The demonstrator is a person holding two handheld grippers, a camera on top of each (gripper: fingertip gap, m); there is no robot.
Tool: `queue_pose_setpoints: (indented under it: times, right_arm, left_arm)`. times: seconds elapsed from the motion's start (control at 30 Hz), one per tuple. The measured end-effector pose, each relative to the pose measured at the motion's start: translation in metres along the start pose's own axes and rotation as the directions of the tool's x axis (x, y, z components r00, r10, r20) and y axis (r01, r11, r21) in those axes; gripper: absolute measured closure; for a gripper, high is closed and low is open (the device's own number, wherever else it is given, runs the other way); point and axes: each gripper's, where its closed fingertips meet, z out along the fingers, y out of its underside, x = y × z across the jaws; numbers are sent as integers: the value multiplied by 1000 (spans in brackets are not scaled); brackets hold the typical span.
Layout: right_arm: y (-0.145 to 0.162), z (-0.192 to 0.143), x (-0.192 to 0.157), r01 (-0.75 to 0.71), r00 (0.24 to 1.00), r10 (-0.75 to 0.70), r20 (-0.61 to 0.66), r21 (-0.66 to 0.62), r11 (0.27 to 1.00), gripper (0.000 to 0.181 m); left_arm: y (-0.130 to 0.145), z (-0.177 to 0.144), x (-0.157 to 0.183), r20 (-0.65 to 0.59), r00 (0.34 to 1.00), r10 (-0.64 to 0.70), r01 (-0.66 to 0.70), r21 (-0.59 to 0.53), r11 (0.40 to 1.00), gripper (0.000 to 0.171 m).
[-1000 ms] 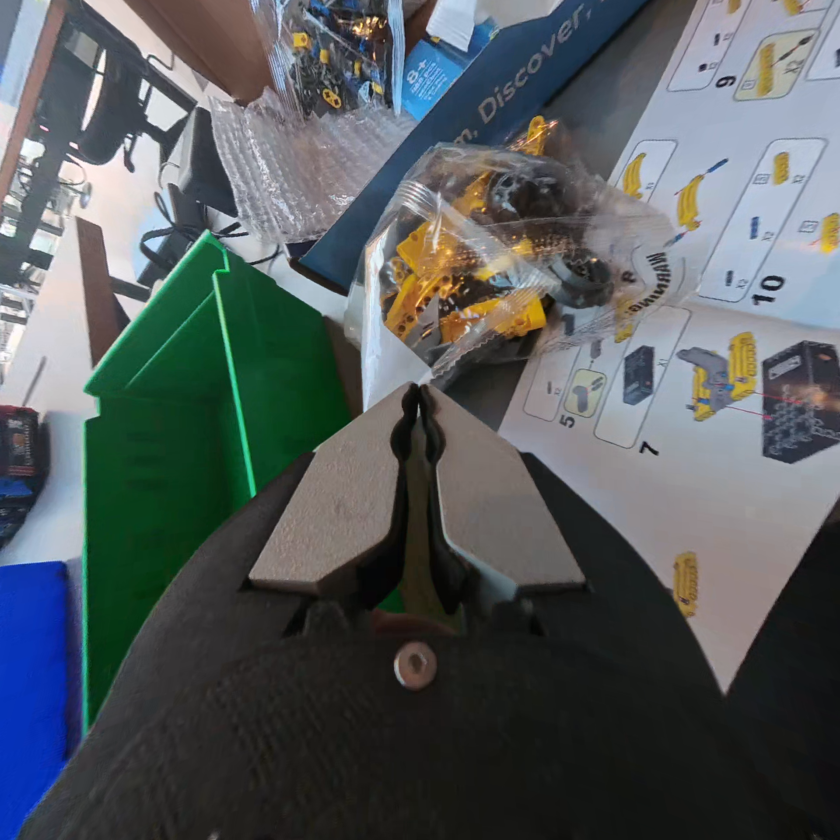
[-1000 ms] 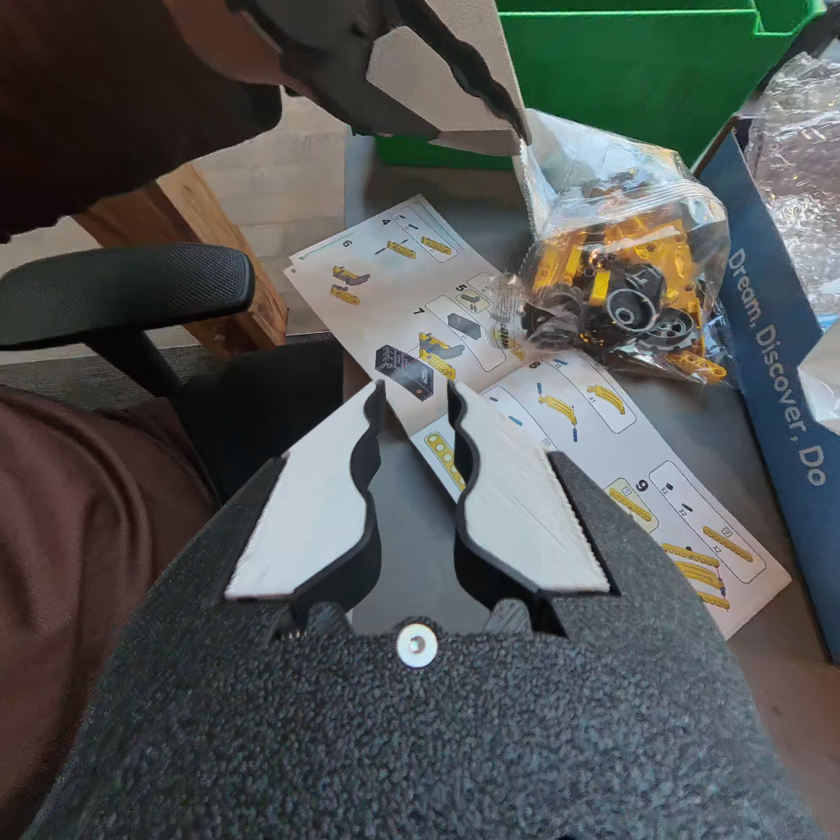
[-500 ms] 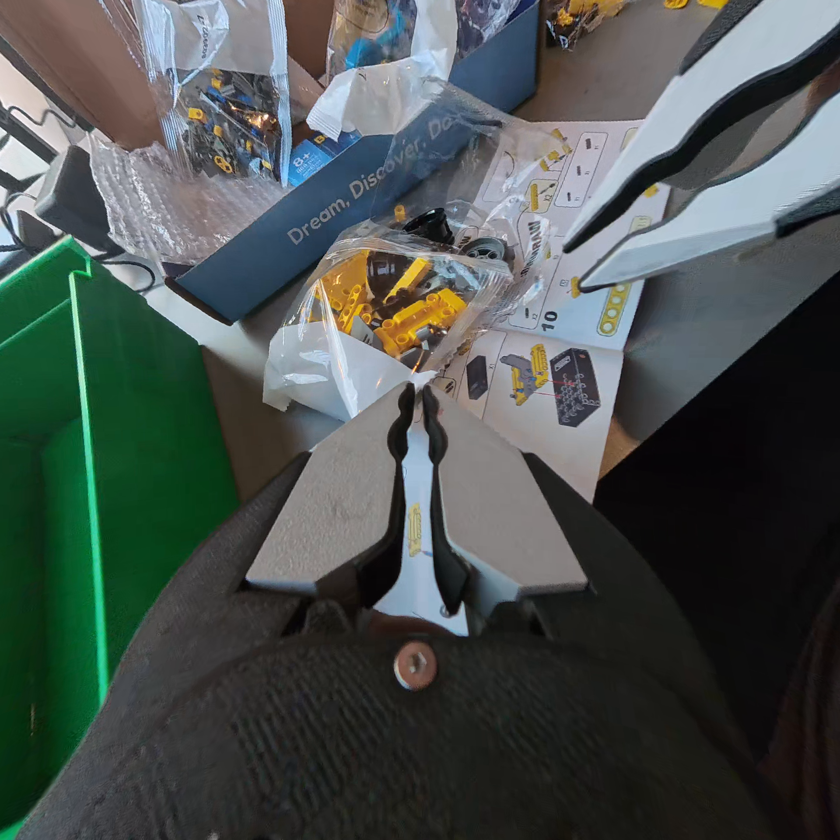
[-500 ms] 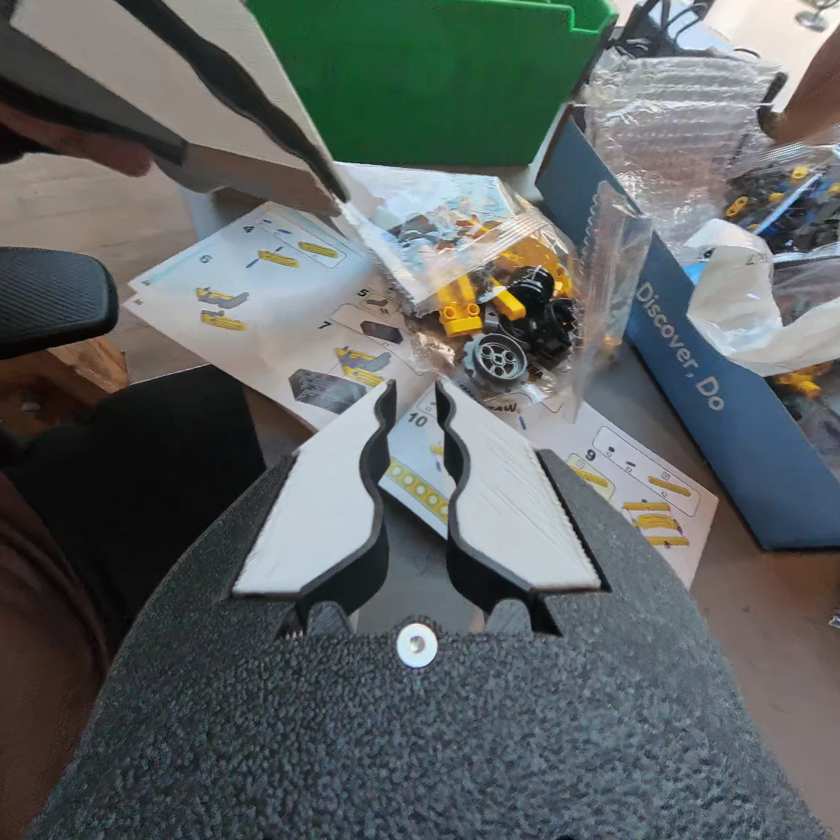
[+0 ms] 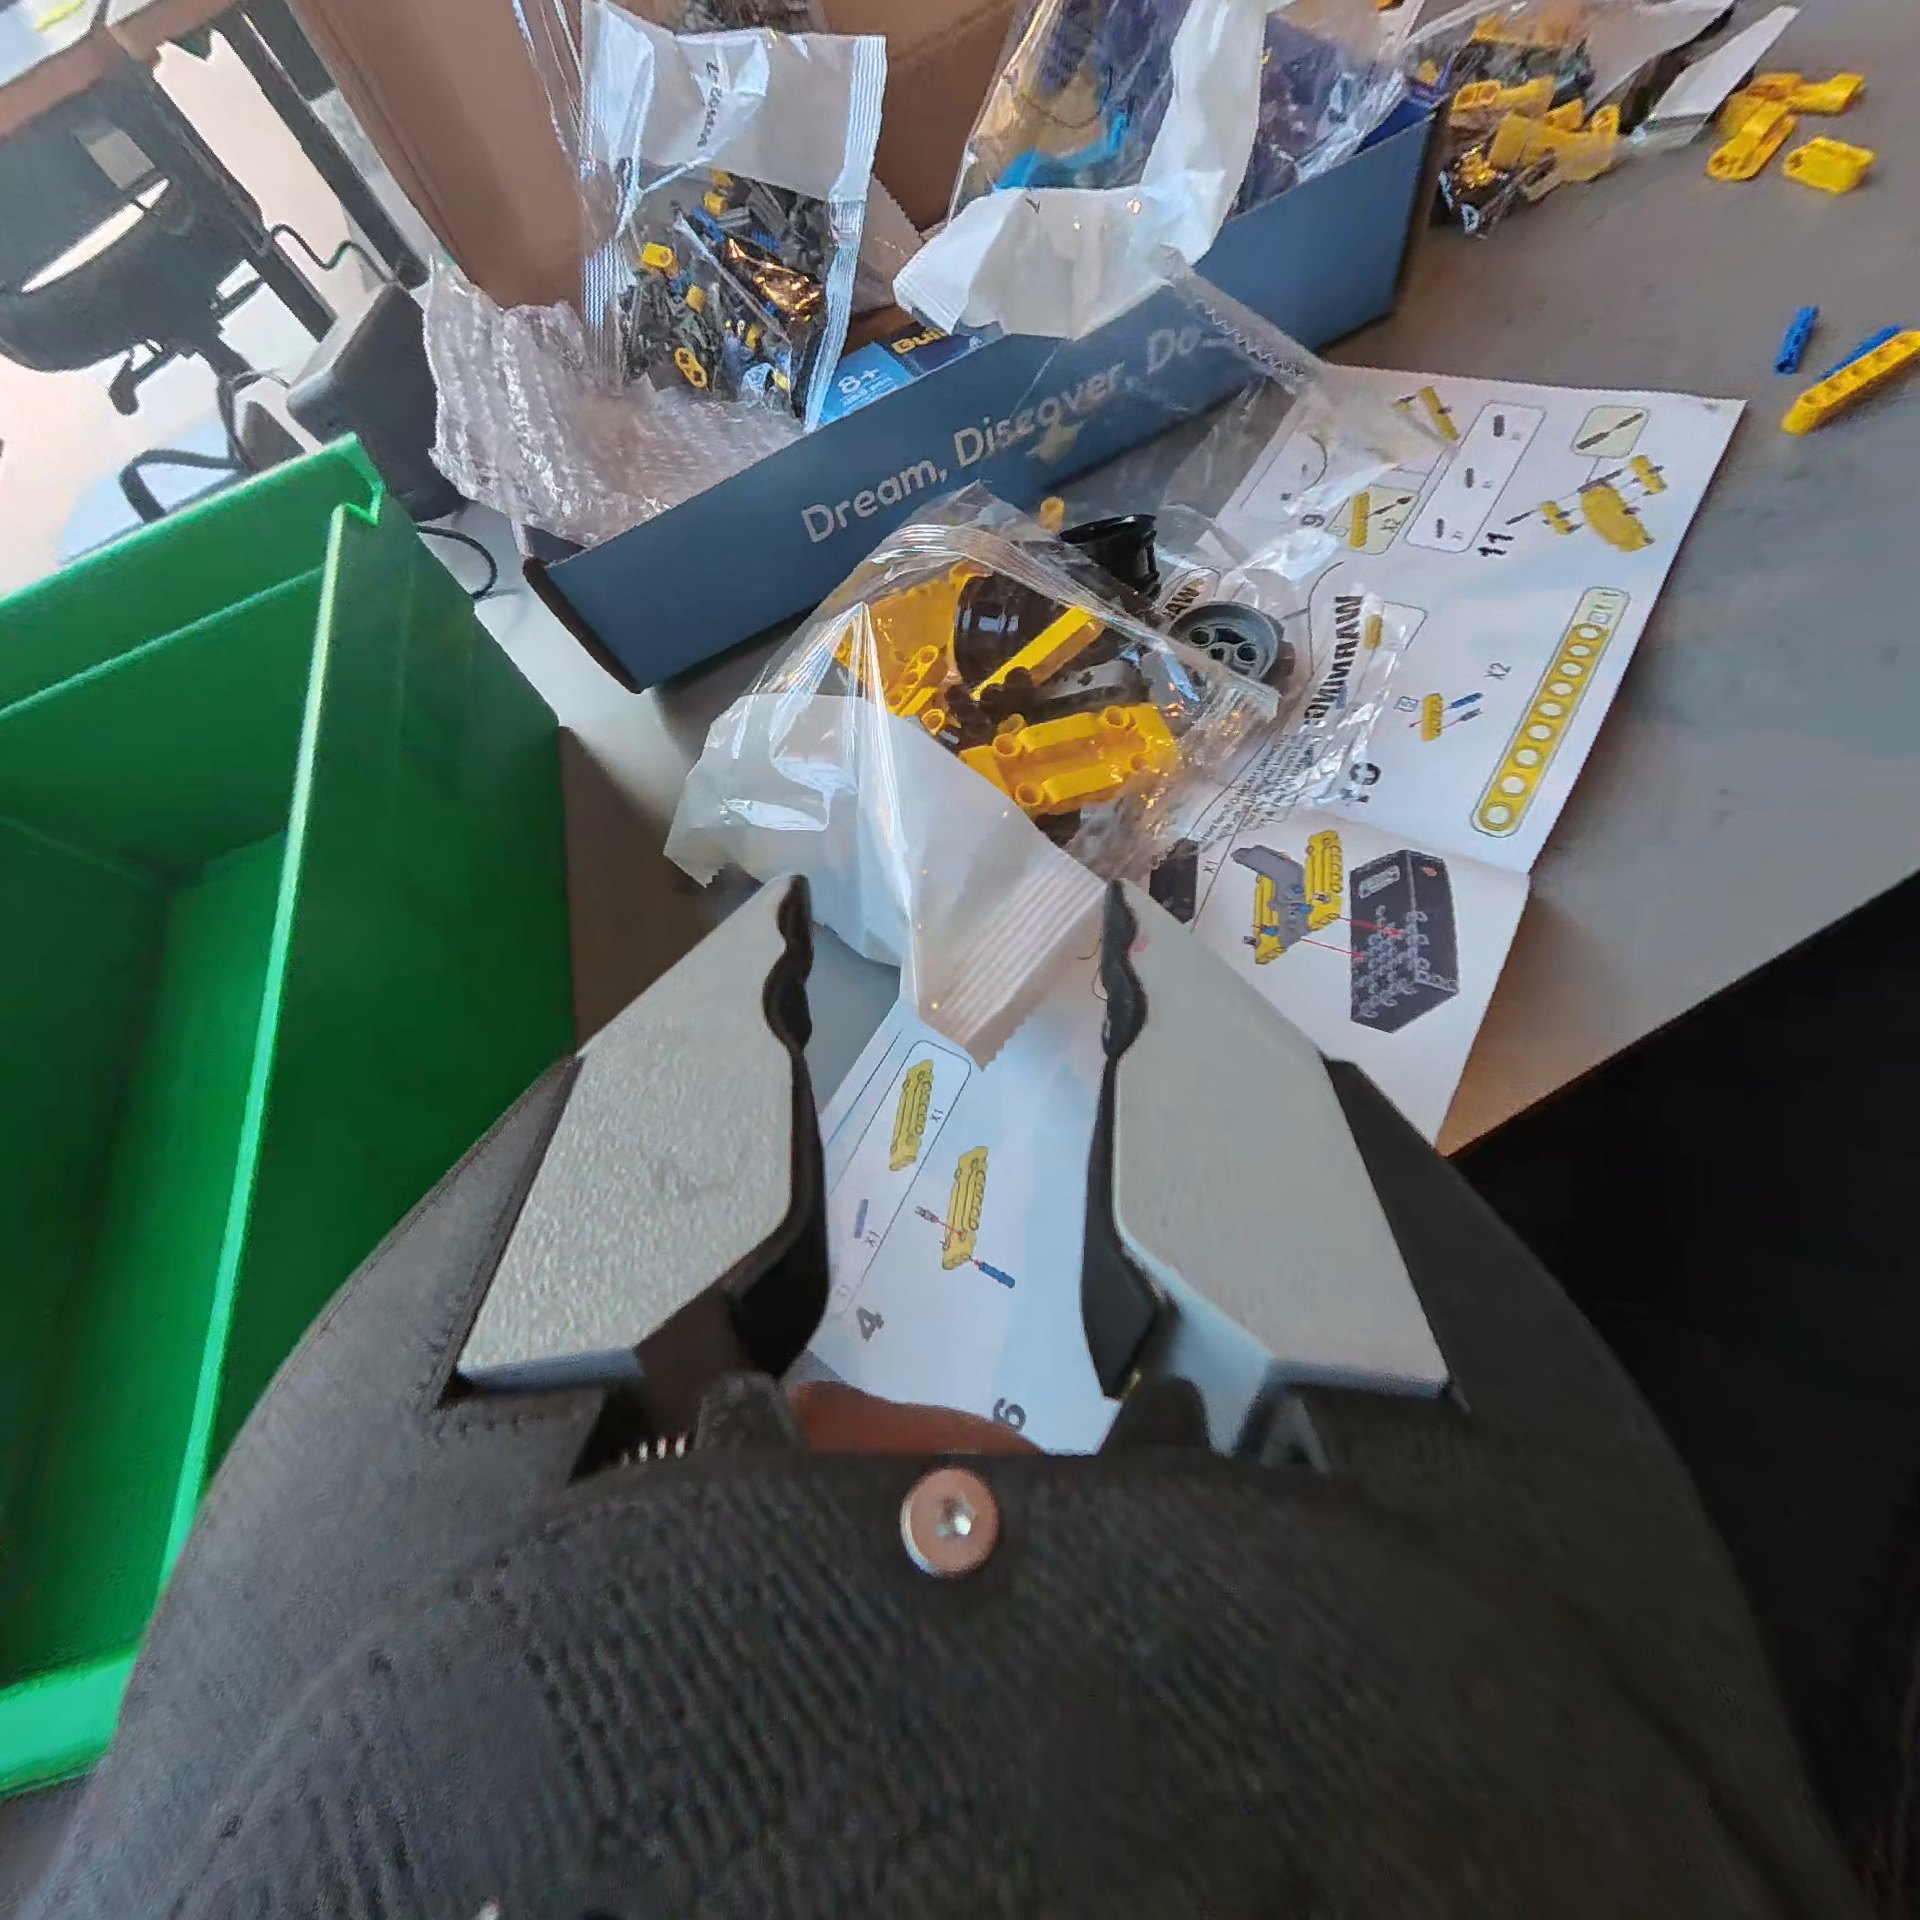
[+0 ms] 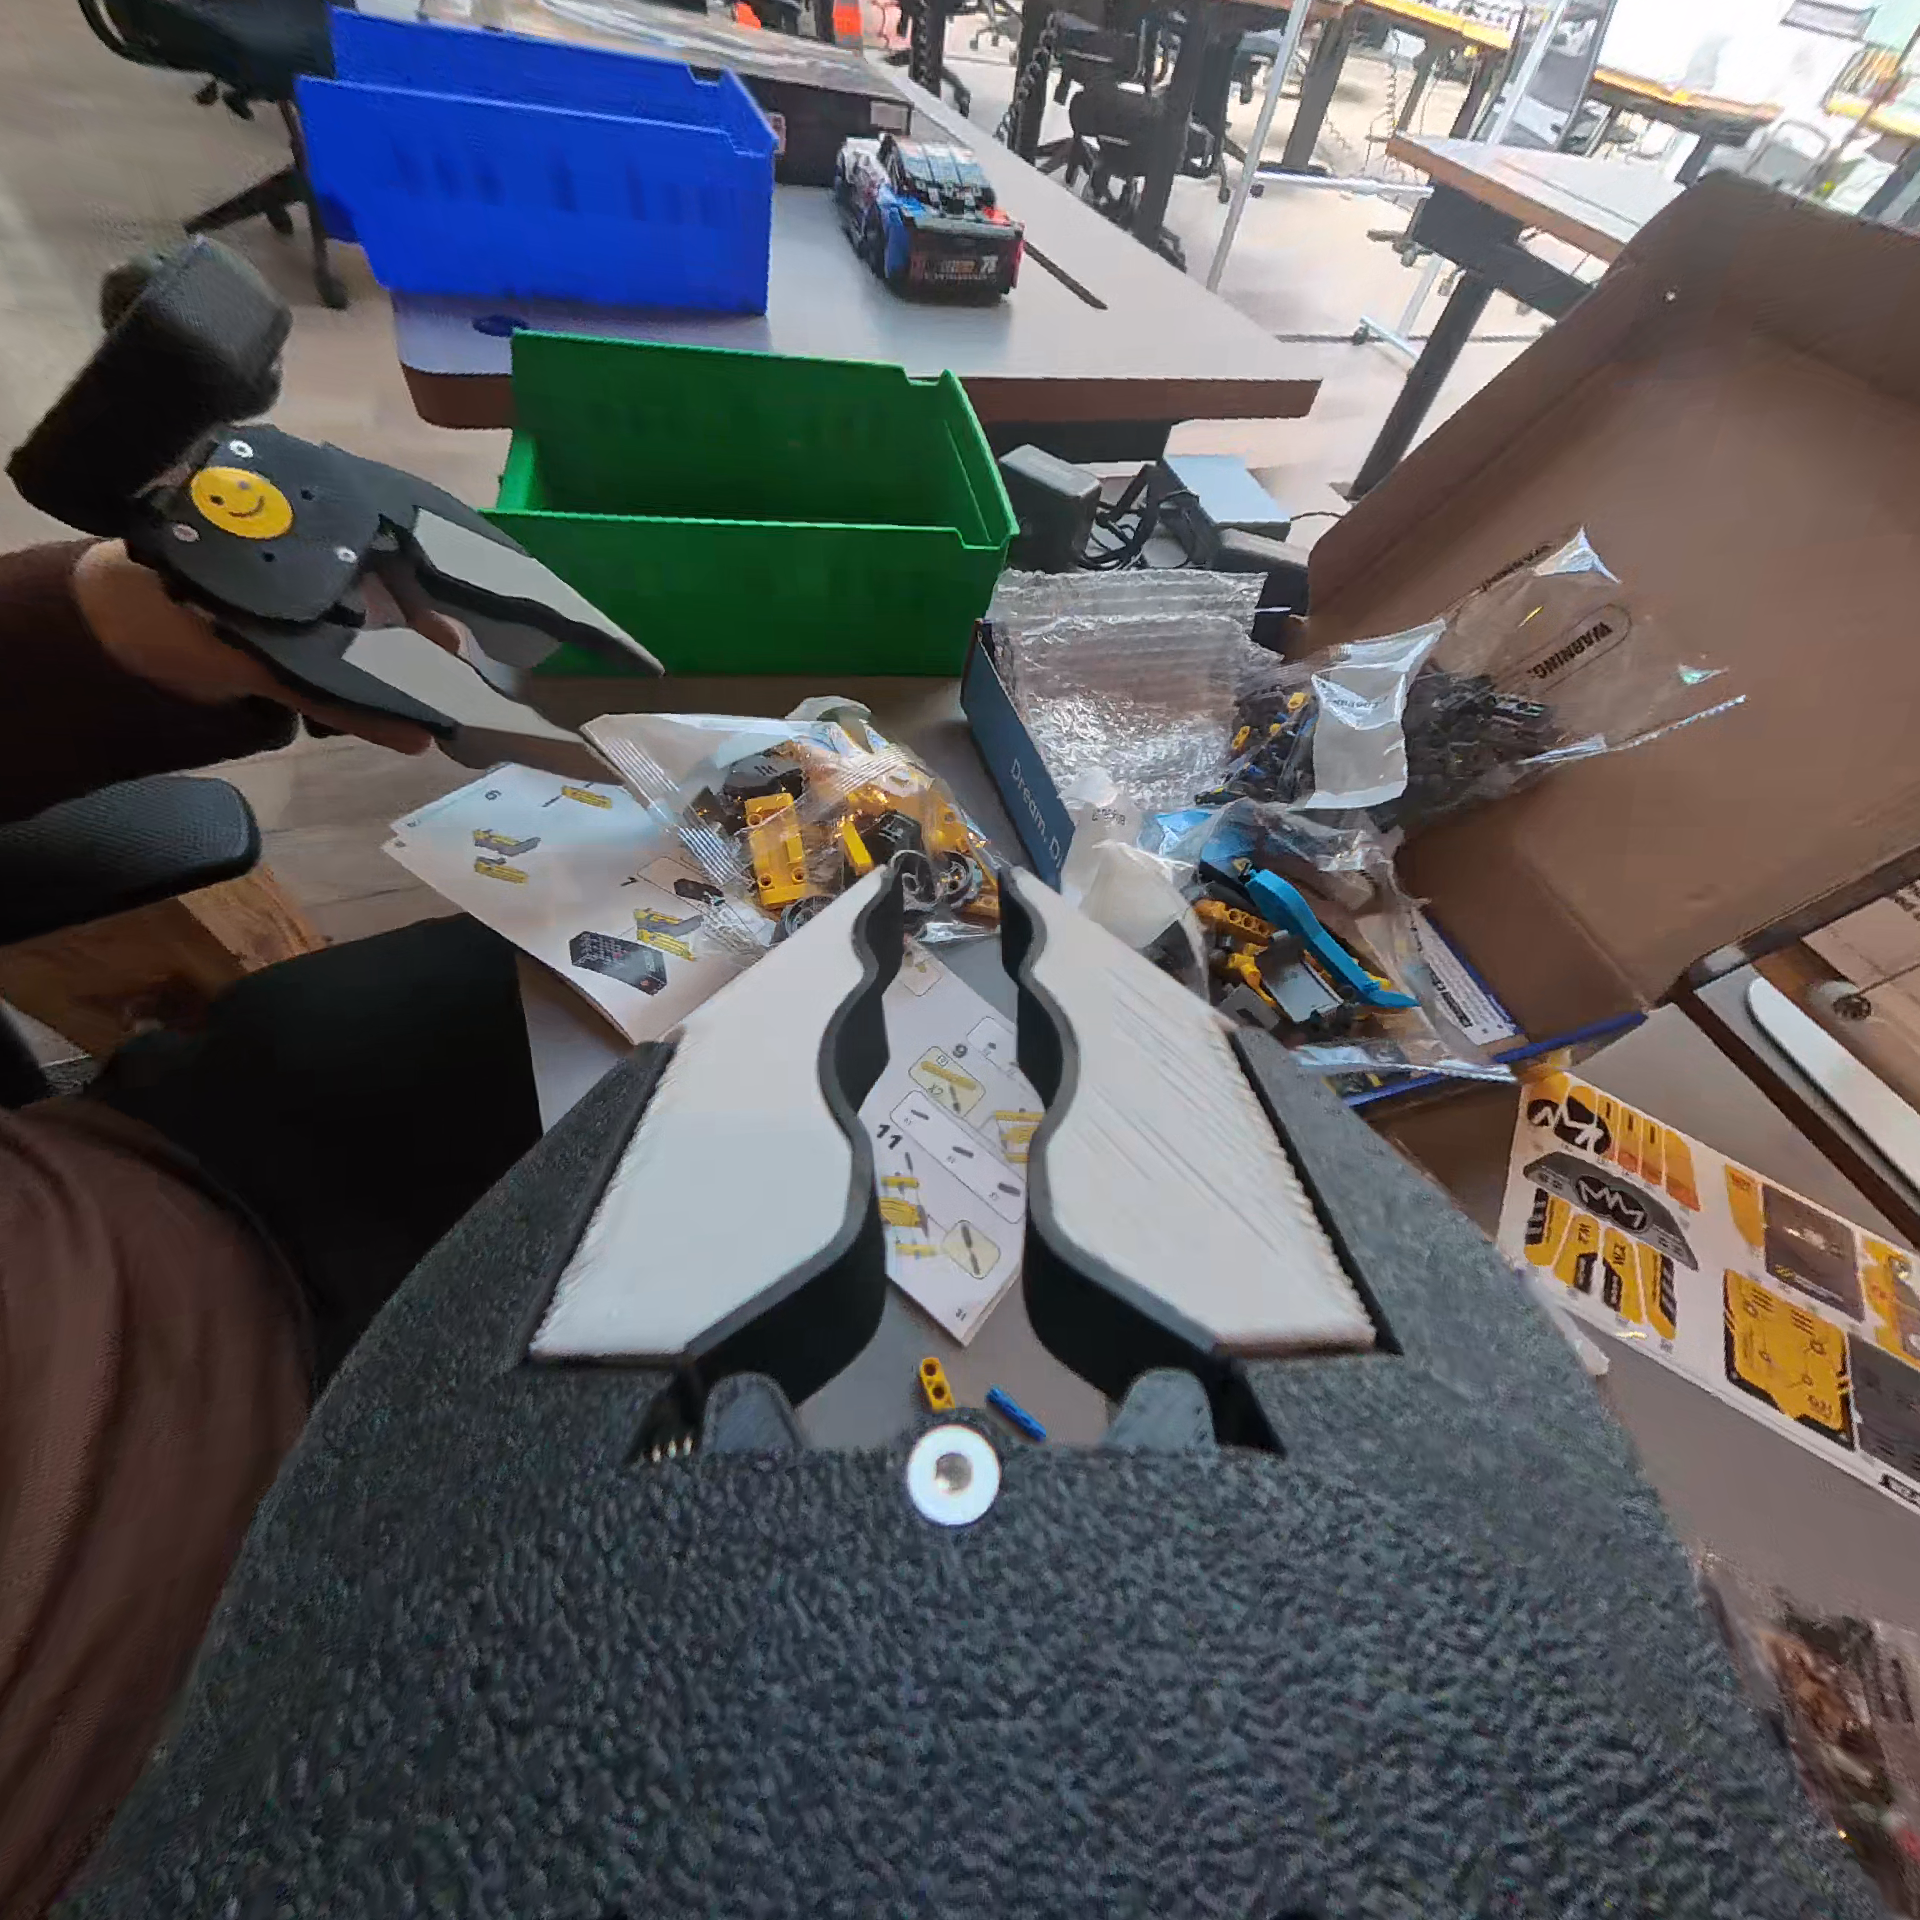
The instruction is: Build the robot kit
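A clear bag of yellow and black building parts [image 5: 987, 707] lies on an open instruction sheet [image 5: 1507, 623] on the grey table. My left gripper [image 5: 956, 914] is open, and the bag's white sealed corner lies loose between its fingertips. In the right wrist view the left gripper [image 6: 629, 717] hangs at the bag's left corner, with the bag [image 6: 831, 821] on the sheet [image 6: 551, 883]. My right gripper [image 6: 951, 894] is open and empty, raised above the sheet just short of the bag.
A green bin [image 5: 312, 831] stands left of the bag. A blue carton [image 5: 935, 468] with bubble wrap and more parts bags lies behind it, with a cardboard box [image 6: 1662, 623] beside it. Loose yellow parts [image 5: 1766, 125], a sticker sheet [image 6: 1714, 1278], a blue bin [image 6: 540, 187] and a model car [image 6: 925, 229] are also around. To the blue carton [image 5: 935, 468]: left tips about 20 centimetres, right tips about 25 centimetres. Look for it in the right wrist view [image 6: 1043, 831] too.
My left gripper has opened and let go of the bag's corner. The bag now rests on the sheet. My right gripper has drawn back and up from the bag.
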Motion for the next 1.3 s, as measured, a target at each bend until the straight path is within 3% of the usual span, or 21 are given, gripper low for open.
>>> queue_pose_setpoints:
  times: [0.1,0.2,0.33,0.37,0.63,0.8,0.9,1.0,1.1,1.17,1.3]
  right_arm:
    - [-12,3,9,38,999,-38,-9,29,999,163]
    - [-16,14,5,47,998,-49,44,41,998,163]
    - [-6,24,5,107,993,-106,50,-12,994,163]
    - [-5,25,6,121,992,-120,46,-22,992,163]
    - [-3,27,-4,146,986,-142,91,-40,988,163]
    - [1,34,-18,116,985,-107,133,-64,991,159]
    - [14,47,-44,108,969,-79,234,-114,988,156]
    - [31,67,-80,170,934,-108,342,-158,973,156]
    - [35,100,-106,119,930,-53,363,-161,980,156]
    - [48,124,-112,123,945,-53,322,-201,972,156]
    - [85,157,-93,215,972,-169,162,-324,921,156]
  left_arm:
    - [-2,6,-5,48,995,87,-86,-23,996,118]
    - [4,16,-10,90,984,151,-144,-75,987,128]
    - [1,24,-15,126,978,169,-158,-95,983,169]
    - [-2,24,-18,140,977,161,-149,-92,984,171]
    - [-18,25,-24,141,987,72,-66,-49,997,171]
    - [-14,10,-18,43,992,-116,118,-46,992,109]
    - [2,4,-12,12,994,-105,105,-91,990,96]
    - [13,11,-9,19,999,27,-25,-97,995,97]
    - [17,22,-14,71,981,181,-172,-126,977,108]
    - [17,26,-8,62,966,252,-244,-116,963,130]
    - [21,29,-3,45,957,288,-281,-118,952,140]
